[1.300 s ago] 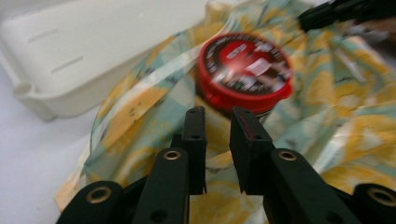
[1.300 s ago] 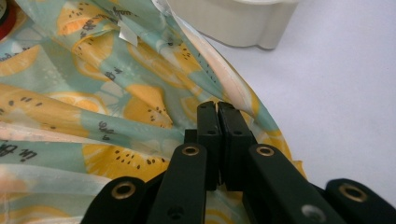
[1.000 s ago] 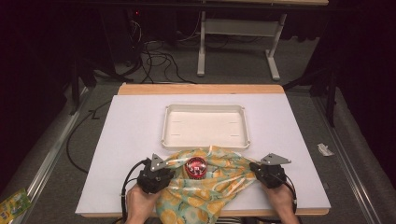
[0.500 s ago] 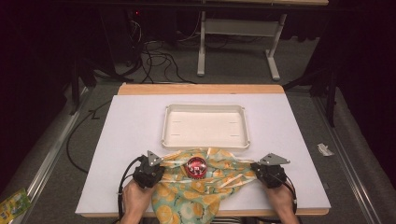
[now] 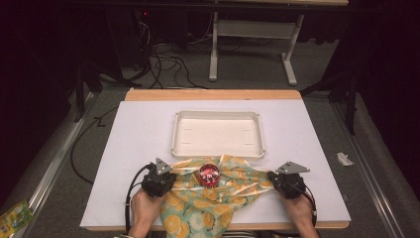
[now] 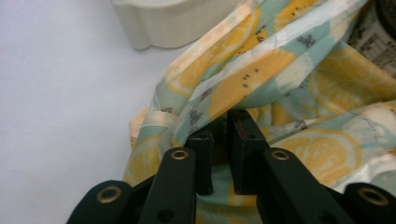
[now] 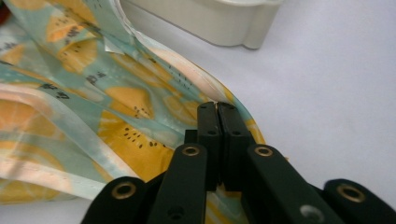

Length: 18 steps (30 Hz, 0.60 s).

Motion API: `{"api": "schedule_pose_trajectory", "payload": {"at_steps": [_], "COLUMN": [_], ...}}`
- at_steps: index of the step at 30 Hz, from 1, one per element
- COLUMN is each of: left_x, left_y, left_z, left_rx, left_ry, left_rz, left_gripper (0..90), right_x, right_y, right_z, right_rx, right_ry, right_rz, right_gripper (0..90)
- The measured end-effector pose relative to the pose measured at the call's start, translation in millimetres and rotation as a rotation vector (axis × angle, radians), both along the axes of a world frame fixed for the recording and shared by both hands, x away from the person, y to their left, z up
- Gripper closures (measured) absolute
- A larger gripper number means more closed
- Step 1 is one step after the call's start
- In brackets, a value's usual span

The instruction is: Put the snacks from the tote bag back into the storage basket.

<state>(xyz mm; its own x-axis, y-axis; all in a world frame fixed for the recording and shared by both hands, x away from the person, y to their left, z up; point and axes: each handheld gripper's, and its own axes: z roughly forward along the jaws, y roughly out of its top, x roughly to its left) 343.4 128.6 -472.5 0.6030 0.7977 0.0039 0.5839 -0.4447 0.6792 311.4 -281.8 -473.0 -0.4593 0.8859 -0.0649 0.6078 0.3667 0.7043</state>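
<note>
Dim room behind, with cables on grey carpet and a white desk frame at the far side. Nearer, a white table with a wooden far edge, carrying a cream tray at its middle. Just near of the tray, touching its near rim, a cloth printed with orange slices on pale green, bunched up and hanging over the table's near edge. On the cloth's far part, a small red can, seen from above.

At the cloth's left end, the left gripper, held in 1 hand. Jaws set a little apart and just opened a touch further, with a fold of cloth lying over and between the tips; cannot tell whether the pads press on it.

At the cloth's right end, the right gripper, held by the other hand. Jaws brought tight together, pinching the cloth's hem at the tips, clear in the right gripper view. Cloth pulled taut between the 2 grippers.
</note>
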Motion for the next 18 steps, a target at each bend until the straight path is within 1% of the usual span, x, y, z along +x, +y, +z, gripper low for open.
{"api": "schedule_pose_trajectory", "payload": {"at_steps": [2,4,5,6,7,9,12,13,14,15,18], "left_x": [-1.0,-1.5,-1.4,-1.4,-1.4,-1.7,-1.6,-1.7,-1.7,-1.6,-1.7], "left_y": [1.4,2.7,2.9,2.9,2.9,2.6,2.9,3.0,3.0,3.0,3.1], "left_z": [-0.8,-1.5,-1.6,-1.6,-1.8,-2.0,-2.2,-2.3,-2.3,-2.3,-2.2], "left_rx": [-0.014,-0.026,-0.032,-0.032,-0.036,-0.039,-0.043,-0.045,-0.045,-0.048,-0.050], "left_ry": [0.003,0.001,0.004,0.004,0.004,0.004,0.004,0.004,0.004,0.006,0.007], "left_rz": [-0.003,-0.004,-0.005,-0.005,-0.006,-0.009,-0.011,-0.013,-0.013,-0.014,-0.017], "left_gripper": [79.1,78.7,78.6,78.4,78.3,78.2,77.8,77.8,77.6,77.6,77.4], "right_x": [-2.7,-5.9,-7.6,-7.6,-10.7,-13.0,-14.2,-13.9,-13.9,-11.3,-4.5], "right_y": [-1.8,-3.5,-4.0,-4.0,-4.0,-2.6,5.1,9.2,9.2,20.4,40.8], "right_z": [4.2,10.2,13.7,13.7,21.8,30.1,40.5,43.0,43.0,44.6,40.3], "right_rx": [0.027,0.050,0.059,0.059,0.081,0.102,0.120,0.125,0.125,0.125,0.108], "right_ry": [-0.003,-0.020,-0.031,-0.031,-0.044,-0.056,-0.071,-0.065,-0.065,-0.055,-0.020], "right_rz": [0.000,0.008,0.014,0.014,0.026,0.041,0.082,0.101,0.101,0.142,0.204], "right_gripper": [86.9,86.8,86.8,86.8,86.8,87.3,88.7,89.6,89.6,90.0,90.0]}}
